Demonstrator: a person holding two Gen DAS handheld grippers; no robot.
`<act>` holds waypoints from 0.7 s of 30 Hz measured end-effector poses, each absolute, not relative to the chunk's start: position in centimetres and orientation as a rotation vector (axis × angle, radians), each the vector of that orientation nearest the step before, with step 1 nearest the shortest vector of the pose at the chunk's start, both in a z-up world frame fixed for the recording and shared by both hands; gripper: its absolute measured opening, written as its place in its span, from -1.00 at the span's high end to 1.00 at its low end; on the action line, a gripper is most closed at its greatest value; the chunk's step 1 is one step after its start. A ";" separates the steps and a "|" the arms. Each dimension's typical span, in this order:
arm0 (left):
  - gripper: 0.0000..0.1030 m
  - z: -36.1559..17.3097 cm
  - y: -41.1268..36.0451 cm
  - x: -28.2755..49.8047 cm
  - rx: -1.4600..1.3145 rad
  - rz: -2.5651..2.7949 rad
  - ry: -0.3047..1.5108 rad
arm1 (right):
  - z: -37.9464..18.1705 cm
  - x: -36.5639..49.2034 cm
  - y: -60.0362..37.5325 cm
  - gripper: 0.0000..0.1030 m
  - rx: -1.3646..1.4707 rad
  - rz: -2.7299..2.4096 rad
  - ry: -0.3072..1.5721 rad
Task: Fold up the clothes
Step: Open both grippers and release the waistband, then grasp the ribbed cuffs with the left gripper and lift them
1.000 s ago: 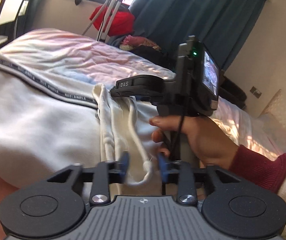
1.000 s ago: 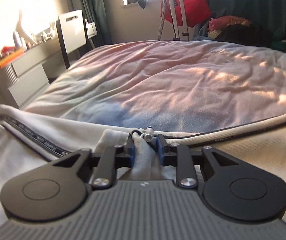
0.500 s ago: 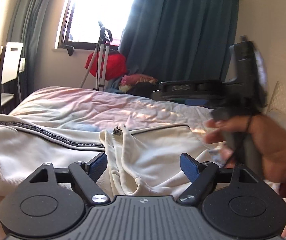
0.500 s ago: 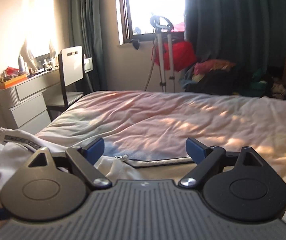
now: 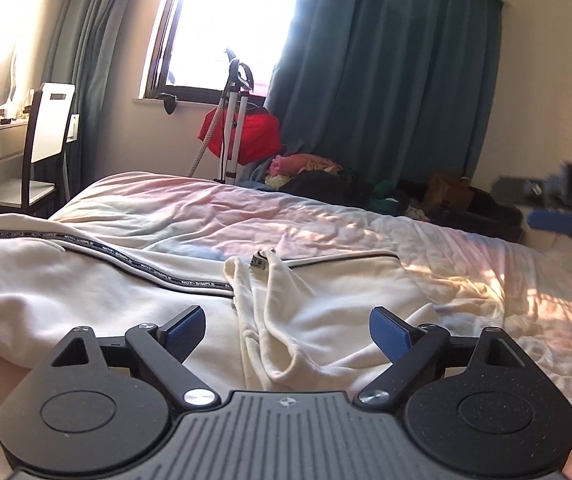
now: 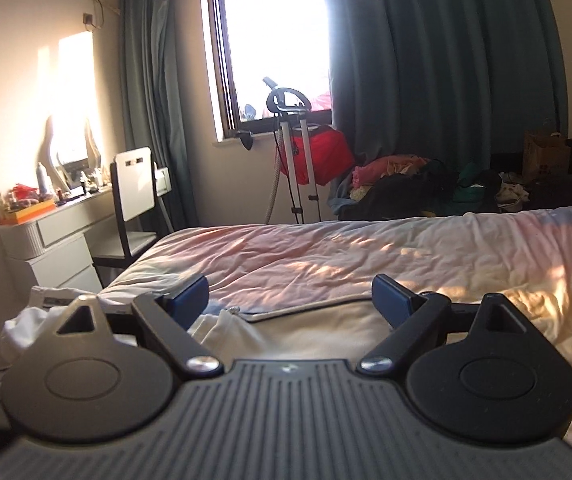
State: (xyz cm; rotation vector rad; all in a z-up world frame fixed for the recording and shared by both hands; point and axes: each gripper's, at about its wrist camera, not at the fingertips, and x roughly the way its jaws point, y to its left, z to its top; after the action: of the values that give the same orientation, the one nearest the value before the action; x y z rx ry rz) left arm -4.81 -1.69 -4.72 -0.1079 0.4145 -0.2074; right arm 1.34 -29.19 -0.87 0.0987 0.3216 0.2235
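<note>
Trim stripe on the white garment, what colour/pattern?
Black stripe with small white lettering, on the white garment; clearest in left wrist view.

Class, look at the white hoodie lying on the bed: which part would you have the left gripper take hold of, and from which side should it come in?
Judging by its pose, take the bunched ridge of the white hoodie, just below the metal drawstring tip. It stands proud of the flat cloth, directly ahead of the open left gripper. Come straight forward and down, one finger on each side of the ridge.
</note>
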 end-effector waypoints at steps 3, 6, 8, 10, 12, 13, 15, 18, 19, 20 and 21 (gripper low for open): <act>-0.80 -4.9 -3.0 -5.2 -0.056 -0.208 0.390 | -3.0 -0.4 -29.4 -0.74 0.078 0.211 0.339; -0.81 -5.0 -3.5 -5.1 -0.050 -0.219 0.395 | -3.7 -1.2 -29.6 -0.74 0.086 0.207 0.343; -0.81 -5.3 -3.4 -5.0 -0.063 -0.216 0.408 | -3.6 -1.4 -29.8 -0.74 0.101 0.207 0.342; -0.81 -5.8 -3.0 -4.8 -0.089 -0.209 0.436 | -3.6 -1.6 -30.0 -0.74 0.115 0.207 0.340; -0.81 -6.3 -2.2 -4.2 -0.139 -0.185 0.477 | -3.6 -1.8 -30.2 -0.74 0.129 0.206 0.339; -0.81 -6.6 -1.7 -3.9 -0.171 -0.165 0.499 | -3.6 -1.9 -30.3 -0.74 0.136 0.206 0.339; -0.80 -7.0 -0.3 -3.4 -0.239 -0.124 0.544 | -3.7 -2.2 -30.5 -0.74 0.146 0.207 0.346; -0.80 -8.1 2.6 -2.9 -0.399 -0.008 0.642 | -3.7 -2.3 -30.7 -0.74 0.156 0.210 0.344; -0.80 -8.5 3.8 -2.9 -0.450 0.033 0.667 | -3.7 -2.3 -30.8 -0.74 0.159 0.211 0.344; -0.80 -8.9 5.0 -3.0 -0.499 0.072 0.690 | -3.7 -2.4 -30.9 -0.74 0.164 0.214 0.349; -0.80 -9.3 6.2 -3.0 -0.548 0.112 0.711 | -3.7 -2.5 -30.9 -0.74 0.170 0.216 0.353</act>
State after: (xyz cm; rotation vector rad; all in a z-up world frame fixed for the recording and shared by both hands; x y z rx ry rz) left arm -3.02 6.17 -9.32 -0.5481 0.7115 0.1124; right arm -2.46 -30.91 -3.71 0.1699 0.3532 0.2162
